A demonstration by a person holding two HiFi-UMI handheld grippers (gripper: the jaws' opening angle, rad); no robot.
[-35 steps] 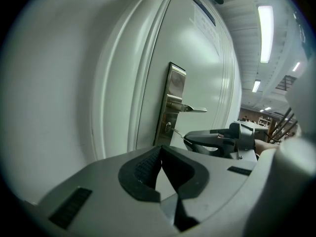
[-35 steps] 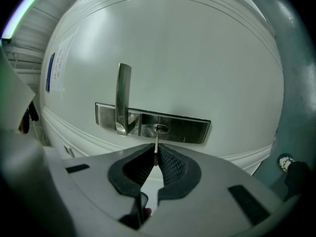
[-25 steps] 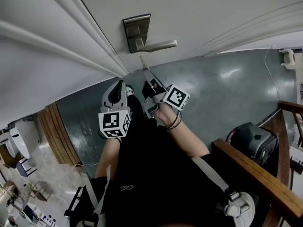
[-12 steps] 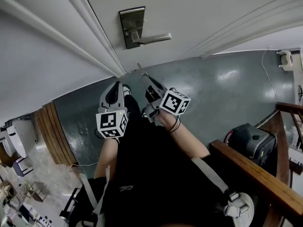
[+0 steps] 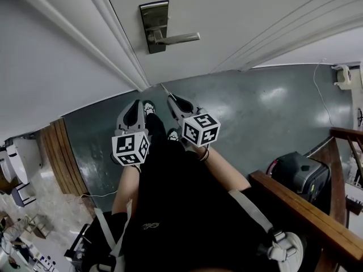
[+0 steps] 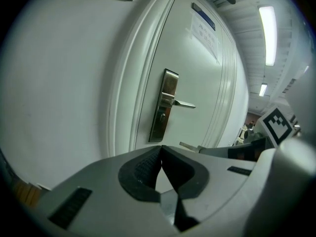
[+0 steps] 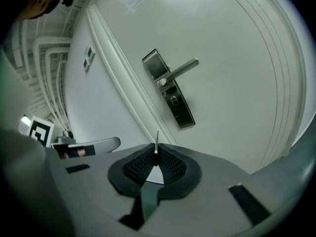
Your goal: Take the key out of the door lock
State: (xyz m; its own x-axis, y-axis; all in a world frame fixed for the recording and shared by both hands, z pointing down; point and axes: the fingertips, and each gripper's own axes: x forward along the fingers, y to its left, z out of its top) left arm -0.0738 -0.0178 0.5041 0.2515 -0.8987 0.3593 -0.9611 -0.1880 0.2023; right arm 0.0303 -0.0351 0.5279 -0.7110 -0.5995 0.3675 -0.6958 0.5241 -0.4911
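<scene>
I am facing the door (image 5: 244, 16), which is filling the far side of the head view, with the grey floor (image 5: 255, 112) lying below it. The lock (image 5: 153, 26) is sitting toward the door's left edge, its handle (image 5: 180, 38) reaching right. The keyhole (image 7: 174, 100) under the handle is looking bare in the right gripper view. Nothing is standing in it.

So I am judging the pull-out itself as done. The key is out of the lock and well apart from it, and I am carrying it near my body. The next move is calling only for a firm grip while I am bringing the key away or setting it down. The piece is thin and could slip sideways between the pads.

My left gripper (image 5: 138, 102) is hanging beside the right one, its jaws together at the tips with nothing between them. It is taking no part in this.

My right gripper (image 5: 170, 98) is holding its jaws pressed together on the key (image 5: 164, 89).

The key's long axis is running in line with the jaws. Its free end is sticking out past the tips, pointing far and slightly left, toward the foot of the door rather than at the lock. In the right gripper view the key (image 7: 156, 143) is showing edge-on as a narrow upright sliver, its flat faces lying against the pads.
</scene>
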